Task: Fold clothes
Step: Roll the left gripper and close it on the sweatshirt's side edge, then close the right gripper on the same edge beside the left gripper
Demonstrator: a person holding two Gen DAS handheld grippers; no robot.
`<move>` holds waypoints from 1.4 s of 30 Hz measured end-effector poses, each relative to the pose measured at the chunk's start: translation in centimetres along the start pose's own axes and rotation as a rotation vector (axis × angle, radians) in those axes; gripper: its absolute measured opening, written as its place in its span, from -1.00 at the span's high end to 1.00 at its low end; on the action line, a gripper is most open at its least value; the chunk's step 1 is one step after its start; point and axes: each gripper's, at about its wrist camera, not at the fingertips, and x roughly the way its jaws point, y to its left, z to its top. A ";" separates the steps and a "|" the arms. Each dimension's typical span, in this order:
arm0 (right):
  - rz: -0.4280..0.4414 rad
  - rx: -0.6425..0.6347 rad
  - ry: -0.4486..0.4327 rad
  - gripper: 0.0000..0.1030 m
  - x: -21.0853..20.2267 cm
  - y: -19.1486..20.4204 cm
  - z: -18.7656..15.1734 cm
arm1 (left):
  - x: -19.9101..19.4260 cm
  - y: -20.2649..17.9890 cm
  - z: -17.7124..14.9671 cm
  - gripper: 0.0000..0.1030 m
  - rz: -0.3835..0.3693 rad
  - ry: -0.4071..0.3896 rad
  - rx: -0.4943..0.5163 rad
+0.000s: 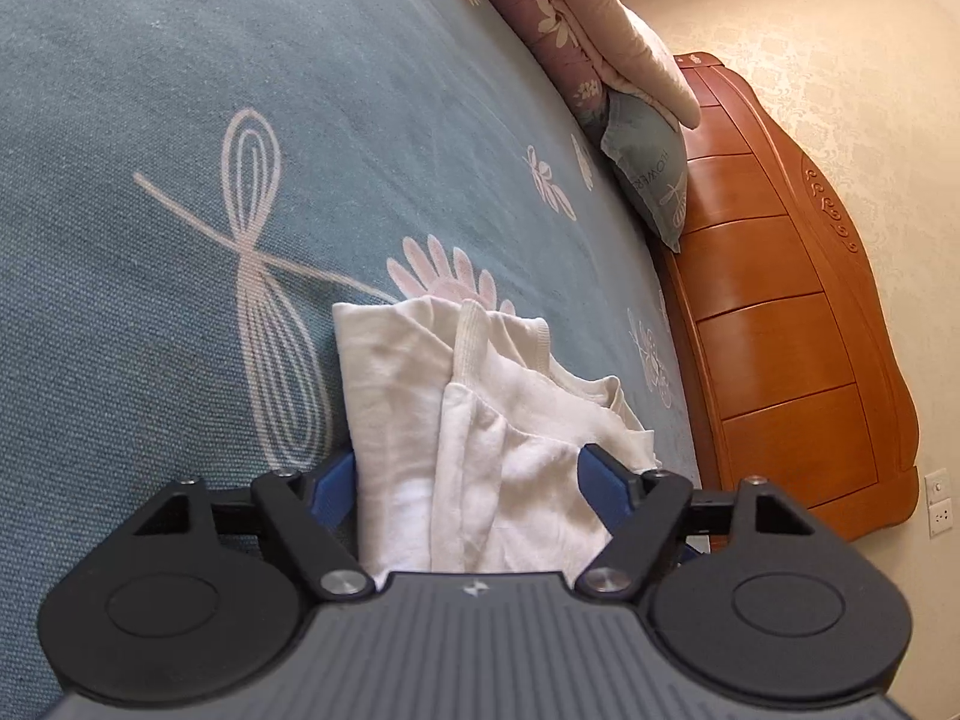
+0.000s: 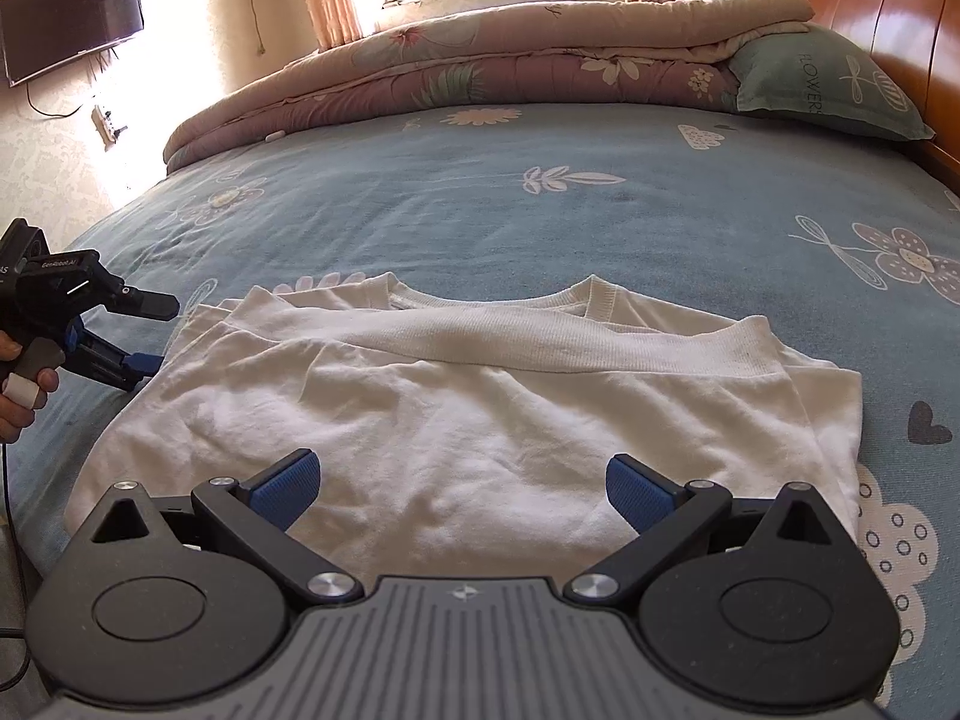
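Left gripper [image 1: 468, 474]: I'm seeing its jaws spreading around the white shirt's [image 2: 468, 396] edge.
Right gripper [image 2: 462, 480]: I'm holding it spread, hovering over the shirt.
Bedsheet [image 2: 600, 222]: lying under everything.

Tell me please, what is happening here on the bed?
A person is folding a white T-shirt on a blue flowered bedsheet, holding tongs in each hand. The shirt lies partly folded, its hem brought up toward the collar. The left tongs sit open at the shirt's left edge. The right tongs hover open over the near part, gripping nothing.
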 end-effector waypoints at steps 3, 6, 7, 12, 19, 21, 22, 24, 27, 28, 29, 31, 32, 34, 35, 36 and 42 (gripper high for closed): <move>-0.002 -0.013 -0.009 -1.00 -0.3 0.5 0.3 | 1.3 0.0 1.5 -0.38 -0.013 0.026 0.010; -0.006 -0.035 -0.021 -1.00 -0.7 1.2 0.7 | 1.7 -0.7 1.3 -0.36 0.000 0.093 0.031; -0.008 -0.046 -0.025 -1.00 -0.9 1.5 0.7 | 1.5 -0.7 0.9 -0.26 -0.001 0.124 0.036; -0.005 -0.104 -0.030 -1.00 -1.6 2.4 0.8 | 1.5 1.6 0.9 0.40 0.000 0.127 -0.050; 0.031 -0.242 -0.027 -1.00 -1.3 6.4 1.8 | 3.3 -1.0 1.1 0.64 0.099 0.171 0.111; 0.020 -0.342 -0.025 -1.00 -1.0 9.2 1.9 | 3.5 -1.9 1.0 0.64 0.132 0.172 0.151; 0.020 -0.400 -0.024 -1.00 -0.8 10.7 1.7 | 3.6 -2.3 1.0 0.64 0.146 0.173 0.168; 0.032 -0.530 -0.016 -1.00 -0.4 14.2 0.7 | 3.7 -2.7 0.8 0.64 0.163 0.172 0.189; 0.023 -0.741 -0.004 -1.00 0.4 19.2 -1.8 | 3.6 -3.1 0.6 0.65 0.190 0.164 0.214; 0.010 -0.810 0.006 -1.00 0.7 20.7 -2.7 | 3.5 -3.2 0.6 0.65 0.198 0.162 0.220; -0.005 -0.872 0.015 -1.00 1.1 22.0 -3.6 | 3.6 -3.4 0.6 0.65 0.206 0.160 0.227; -0.039 -0.969 0.028 -1.00 1.6 24.2 -5.2 | 3.5 -3.6 0.4 0.65 0.219 0.156 0.242; -0.057 -1.007 0.039 -1.00 1.8 25.0 -5.9 | 3.4 -3.7 0.4 0.65 0.222 0.154 0.245; -0.110 -1.077 0.042 -1.00 2.1 25.9 -7.1 | 3.3 -3.7 0.3 0.65 0.226 0.149 0.251; -0.141 -1.110 0.039 -1.00 2.3 26.3 -7.6 | 3.3 -3.7 0.2 0.65 0.227 0.146 0.254; -0.171 -1.143 0.037 -1.00 2.4 26.6 -8.1 | 3.2 -3.8 0.2 0.65 0.226 0.143 0.257; -0.304 -1.277 0.030 -1.00 3.3 27.9 -9.2 | 3.0 -3.5 0.0 0.65 0.209 0.126 0.251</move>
